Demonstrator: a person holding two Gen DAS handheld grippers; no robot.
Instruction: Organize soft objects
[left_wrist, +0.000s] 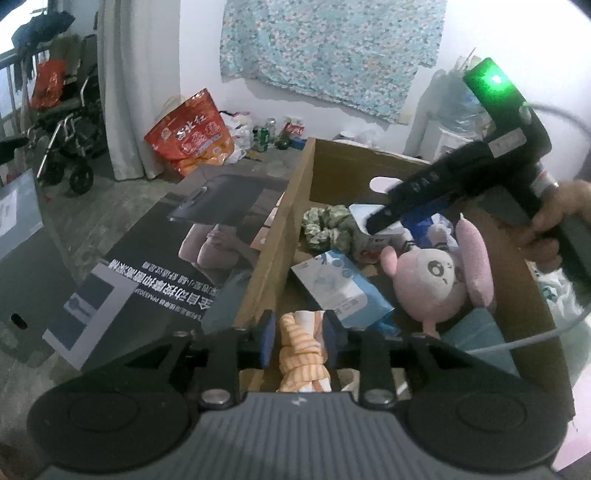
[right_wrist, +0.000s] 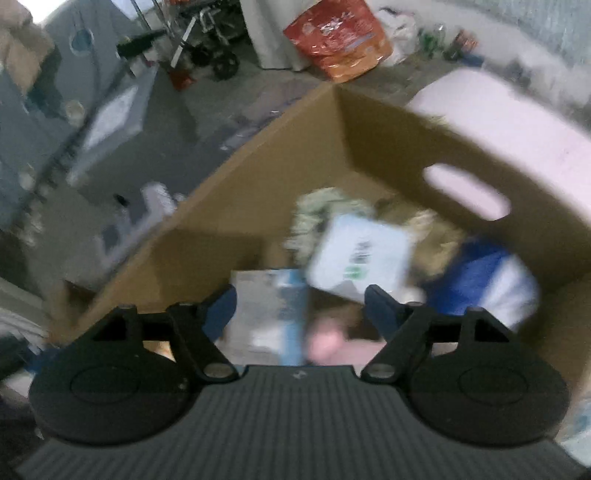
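Note:
An open cardboard box (left_wrist: 295, 192) holds a pink plush toy (left_wrist: 432, 280), a green patterned fabric bundle (left_wrist: 325, 229) and a blue-and-white tissue pack (left_wrist: 340, 284). My left gripper (left_wrist: 299, 332) hovers over the box's near corner, shut on a knotted orange-and-white striped cloth (left_wrist: 301, 350) that fills the gap between its blue pads. My right gripper (left_wrist: 373, 223) reaches into the box from the right. In its own blurred view the right gripper (right_wrist: 301, 291) stands wide open with nothing between its fingers, above a white pack (right_wrist: 360, 254) and the tissue pack (right_wrist: 273, 306).
A large dark printed carton (left_wrist: 177, 243) lies against the box's left side. A red bag (left_wrist: 192, 136) and bottles stand by the far wall, with a wheelchair (left_wrist: 70, 147) at the left. A pink surface (right_wrist: 498, 122) lies beyond the box. A person's hand (left_wrist: 561, 214) holds the right gripper.

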